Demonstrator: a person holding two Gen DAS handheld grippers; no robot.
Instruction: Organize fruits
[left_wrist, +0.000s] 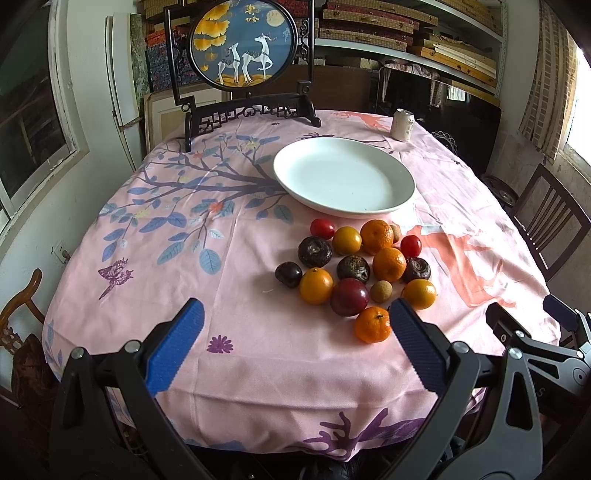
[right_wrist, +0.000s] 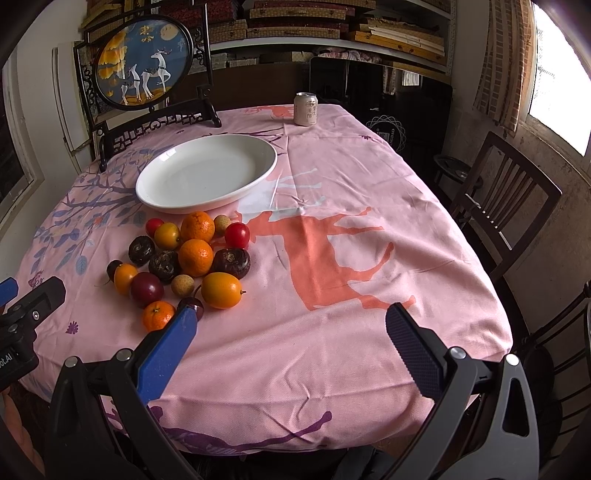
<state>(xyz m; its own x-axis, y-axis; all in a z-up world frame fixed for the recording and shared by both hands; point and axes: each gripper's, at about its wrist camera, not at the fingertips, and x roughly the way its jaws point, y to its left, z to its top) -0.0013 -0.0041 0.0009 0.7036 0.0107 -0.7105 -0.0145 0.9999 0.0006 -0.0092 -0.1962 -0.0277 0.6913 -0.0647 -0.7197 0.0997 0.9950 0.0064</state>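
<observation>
Fruit pile (left_wrist: 364, 269) sits on the pink-clothed surface (left_wrist: 229, 280) just in front of the empty white plate (left_wrist: 343, 177), nothing on the plate yet; left gripper (left_wrist: 295, 343) jaws wide, holding nothing, nearest mandarin (left_wrist: 372, 325) just beside its right pad; right gripper (right_wrist: 291, 339) jaws also wide and empty, off to the right of the pile.

Handling, my read: all pieces small, light, round, so they roll; mandarins have a soft skin that gives, squeeze across the widest middle, gently; cherry tomatoes (left_wrist: 410, 245) are smooth, slippery, easily burst; dark ridged ones (left_wrist: 314, 252), probably water chestnuts, look hard and safest to clamp; brownish longan-like balls (left_wrist: 381, 291) have a thin brittle shell.

Writing: drinks can (right_wrist: 306, 109) at the far edge carries print, too small to read; partial "ot.AI" on the left gripper's body in the right view.
</observation>
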